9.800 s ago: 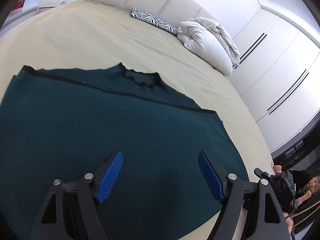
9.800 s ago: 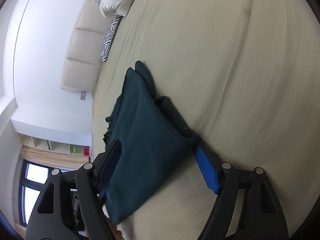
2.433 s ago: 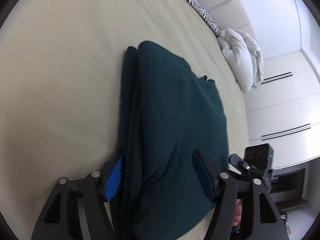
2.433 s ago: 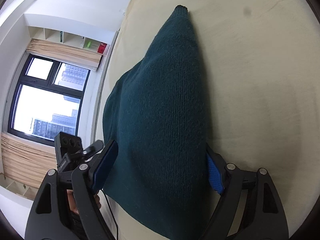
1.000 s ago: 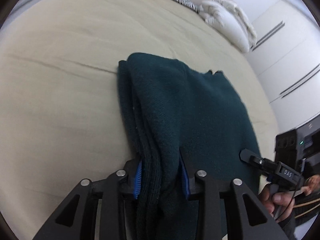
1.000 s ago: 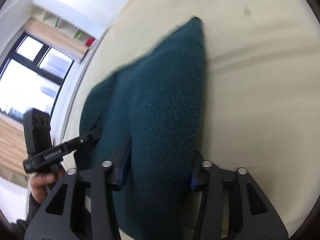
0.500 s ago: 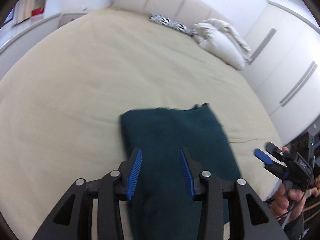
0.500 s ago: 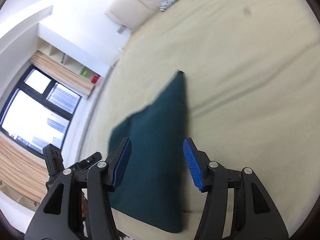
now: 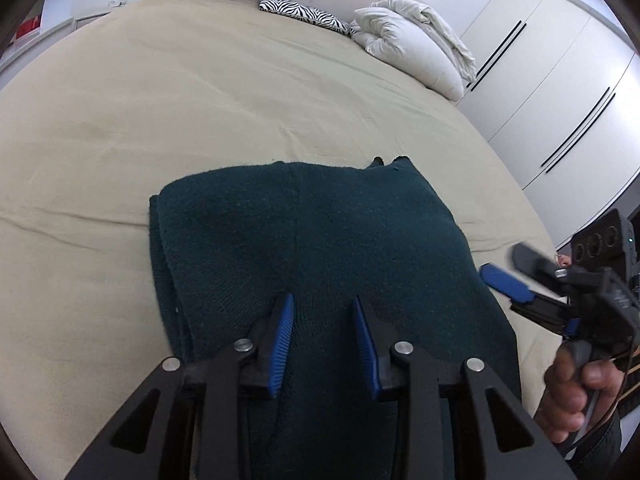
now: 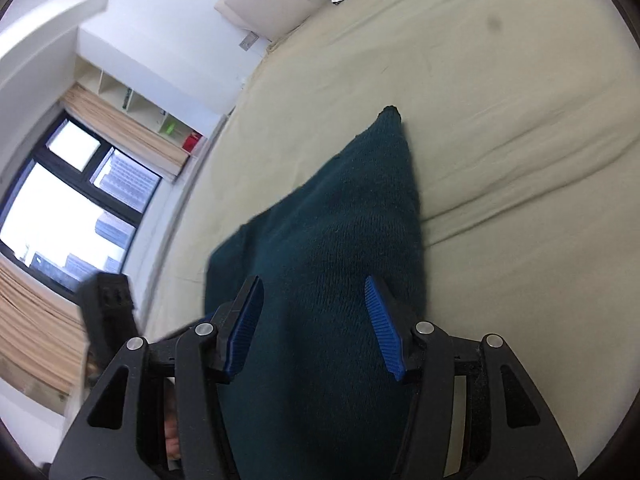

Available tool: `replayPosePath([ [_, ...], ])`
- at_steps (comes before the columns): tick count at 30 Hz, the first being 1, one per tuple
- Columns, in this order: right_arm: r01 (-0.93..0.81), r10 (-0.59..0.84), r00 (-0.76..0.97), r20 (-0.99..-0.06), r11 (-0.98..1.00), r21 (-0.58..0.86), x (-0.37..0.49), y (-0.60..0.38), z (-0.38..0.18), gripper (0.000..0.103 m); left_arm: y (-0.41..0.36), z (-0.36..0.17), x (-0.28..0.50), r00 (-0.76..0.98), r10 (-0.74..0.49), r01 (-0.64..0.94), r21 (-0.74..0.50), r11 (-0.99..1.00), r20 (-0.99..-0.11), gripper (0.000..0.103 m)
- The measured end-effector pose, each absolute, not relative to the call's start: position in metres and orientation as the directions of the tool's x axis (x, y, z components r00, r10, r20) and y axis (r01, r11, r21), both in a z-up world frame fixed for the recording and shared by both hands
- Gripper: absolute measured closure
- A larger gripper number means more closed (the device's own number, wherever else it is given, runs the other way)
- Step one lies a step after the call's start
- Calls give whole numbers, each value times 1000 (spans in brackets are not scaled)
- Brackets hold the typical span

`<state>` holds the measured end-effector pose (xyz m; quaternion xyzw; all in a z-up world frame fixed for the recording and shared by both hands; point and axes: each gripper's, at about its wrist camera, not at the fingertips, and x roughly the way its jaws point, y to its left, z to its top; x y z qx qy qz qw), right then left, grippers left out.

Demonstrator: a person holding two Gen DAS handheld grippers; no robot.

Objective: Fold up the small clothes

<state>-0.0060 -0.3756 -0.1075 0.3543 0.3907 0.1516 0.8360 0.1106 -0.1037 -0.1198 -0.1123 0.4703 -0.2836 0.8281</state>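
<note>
A dark green knit sweater (image 9: 312, 232) lies folded into a thick rectangle on the beige bed (image 9: 160, 92); it also shows in the right wrist view (image 10: 340, 248). My left gripper (image 9: 323, 300) is open and empty, hovering just above the sweater's near edge. My right gripper (image 10: 314, 282) is open and empty, above the sweater's near end. The right gripper also shows in the left wrist view (image 9: 516, 272), off the sweater's right edge.
A white duvet and pillow (image 9: 412, 56) and a zebra cushion (image 9: 304, 12) lie at the headboard. White wardrobes (image 9: 560, 80) stand to the right. A window (image 10: 68, 208) and shelves (image 10: 132, 100) are beyond the bed's left side.
Both grippers were shut on the folded sweater's edges a second ago. They have let go, opened and pulled back; the sweater now lies flat.
</note>
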Motion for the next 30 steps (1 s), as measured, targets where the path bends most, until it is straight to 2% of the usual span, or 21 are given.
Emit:
replayPosePath([
  [3,-52,555,671,-492,697,715,-27,-376,-94,50,-95,-125,111,396,-601,357,-487,797,-694,78],
  [5,-80,593,653,-470,672,736,-35,-370,-101,50,-92,-128,107,403,-606,359,-491,794,-686,79],
  [7,-54,588,625,-513,688,724,-39,-363,-127,50,-89,-130,99,414,-596,372,-469,801,-688,79],
  [10,-60,584,664,-467,664,745,-44,-368,-134,51,-90,-128,92,425,-584,384,-447,808,-692,79],
  [12,-24,580,662,-475,650,760,-46,-369,-121,50,-84,-130,92,418,-597,374,-469,800,-685,79],
  [15,-148,622,659,-423,658,738,-71,-356,-83,49,-81,-130,91,418,-604,375,-477,795,-678,79],
  [17,-169,630,636,-447,678,716,-79,-346,-81,47,-81,-130,91,420,-603,375,-475,796,-678,79],
  [19,-93,624,568,-537,697,711,-84,-341,-113,35,-80,-131,91,417,-609,374,-484,791,-674,79],
  [20,-69,635,534,-558,691,720,-81,-340,-131,36,-80,-132,91,411,-618,370,-497,785,-670,80],
  [21,-87,631,566,-530,685,723,-86,-341,-136,38,-78,-131,91,412,-623,368,-505,781,-665,80],
  [22,-102,620,589,-518,693,714,-91,-340,-131,38,-76,-131,91,410,-627,364,-511,779,-662,80],
  [25,-76,561,600,-570,749,658,-89,-330,-115,38,-72,-125,85,427,-619,348,-512,786,-660,81],
  [26,-79,541,612,-576,767,637,-91,-327,-107,38,-72,-117,78,449,-594,351,-480,804,-667,78],
  [28,-127,491,673,-553,814,567,-98,-319,-84,37,-72,-101,62,501,-551,364,-415,834,-668,57],
  [30,-166,414,744,-524,875,455,-115,-313,-50,37,-67,-79,40,583,-506,376,-341,862,-636,24],
])
